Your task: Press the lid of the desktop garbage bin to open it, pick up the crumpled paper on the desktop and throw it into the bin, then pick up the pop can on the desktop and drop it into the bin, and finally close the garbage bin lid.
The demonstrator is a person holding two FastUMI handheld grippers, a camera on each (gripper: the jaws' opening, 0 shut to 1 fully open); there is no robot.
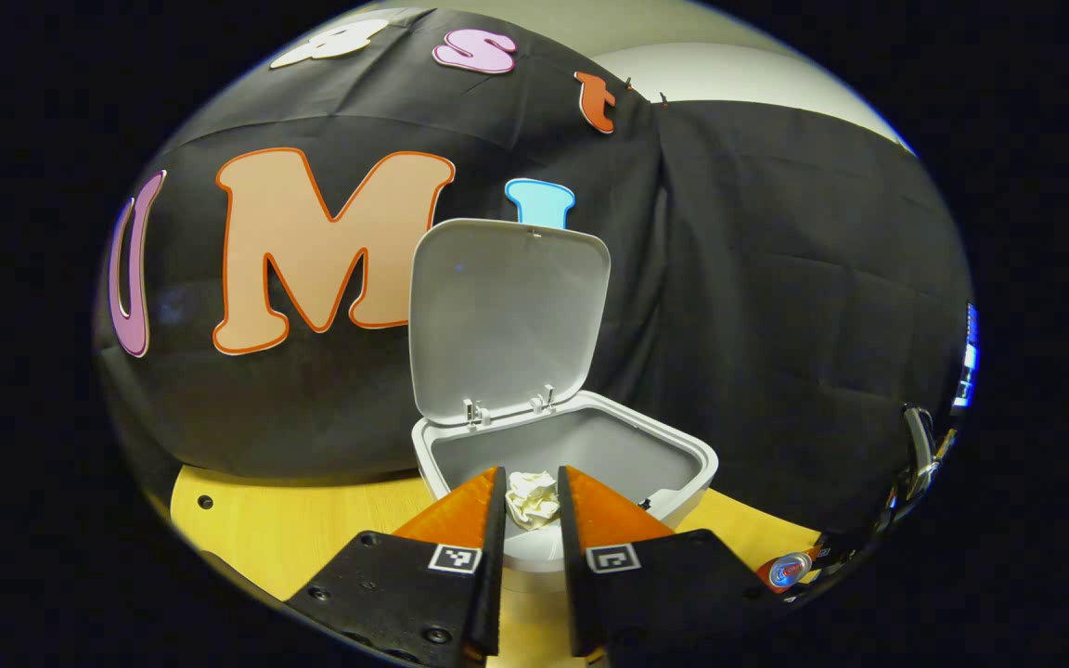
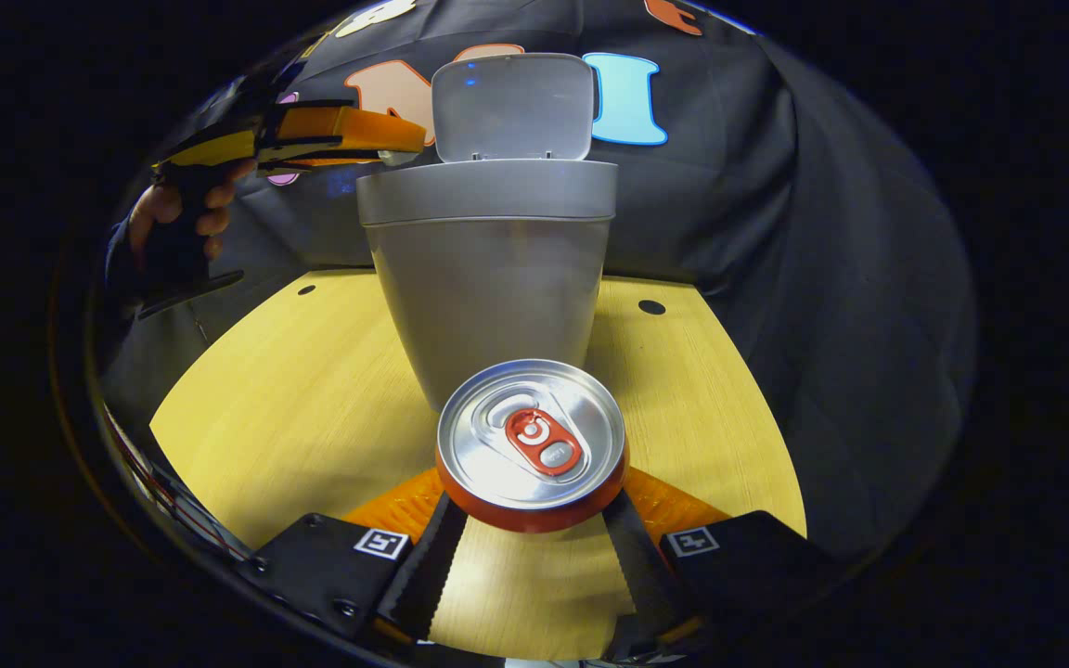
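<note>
1. Bin [image 1: 674, 455] upright on the table [image 2: 312, 390], lid [image 1: 507, 306] raised at its back
2. Left gripper [image 1: 532, 496] over the bin's front rim, closed on the paper ball [image 1: 533, 497]
3. Right gripper [image 2: 531, 506] in front of the bin, spread wide around the can [image 2: 531, 445]; contact unclear
4. Can upright, just before the bin

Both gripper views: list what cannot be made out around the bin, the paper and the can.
- Bin inside: right gripper view, hidden by its own front wall.
- Can body: right gripper view, hidden under its top, so whether the right gripper grips it is unclear.
- Crumpled paper: left gripper view, partly covered by the left gripper fingers; grip unclear.
- Can in left gripper view: tiny, at the edge.
</note>
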